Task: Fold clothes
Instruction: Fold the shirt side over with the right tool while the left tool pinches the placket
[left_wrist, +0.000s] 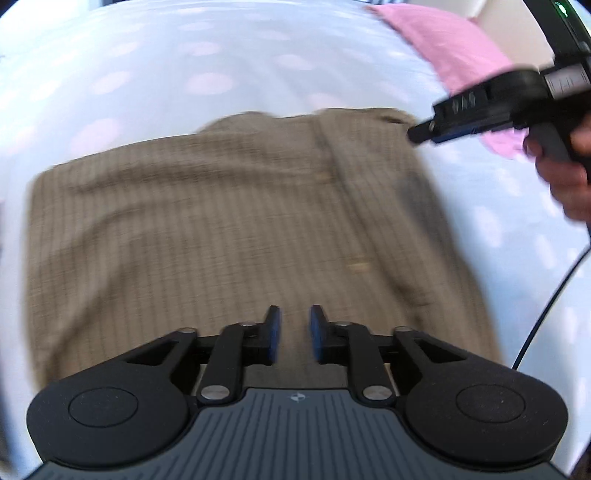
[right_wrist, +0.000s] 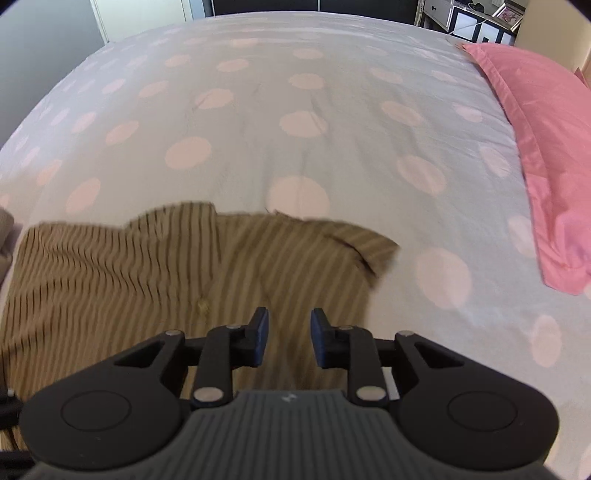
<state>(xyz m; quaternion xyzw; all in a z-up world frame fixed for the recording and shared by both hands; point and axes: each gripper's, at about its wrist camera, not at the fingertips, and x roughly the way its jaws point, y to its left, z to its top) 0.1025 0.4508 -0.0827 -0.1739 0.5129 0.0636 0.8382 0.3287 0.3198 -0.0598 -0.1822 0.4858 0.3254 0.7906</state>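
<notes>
Tan striped shirt (right_wrist: 155, 280) lies flat on polka-dot bedsheet (right_wrist: 295, 110), collar end toward pink pillow (right_wrist: 546, 147) at the bed's right edge, well apart from it. Left gripper (left_wrist: 294, 332) and right gripper (right_wrist: 289, 338) both above the shirt, jaws parted, nothing between them. Hand (left_wrist: 565, 177) holds right gripper. Shelving (right_wrist: 476, 22) beyond the bed

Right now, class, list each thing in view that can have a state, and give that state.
Tan striped button shirt: lying spread on the bed, wrinkled, collar corner turned over.
Left gripper: open, empty, above the shirt.
Right gripper: open, empty.
Pink pillow: lying on the polka-dot bedsheet.
</notes>
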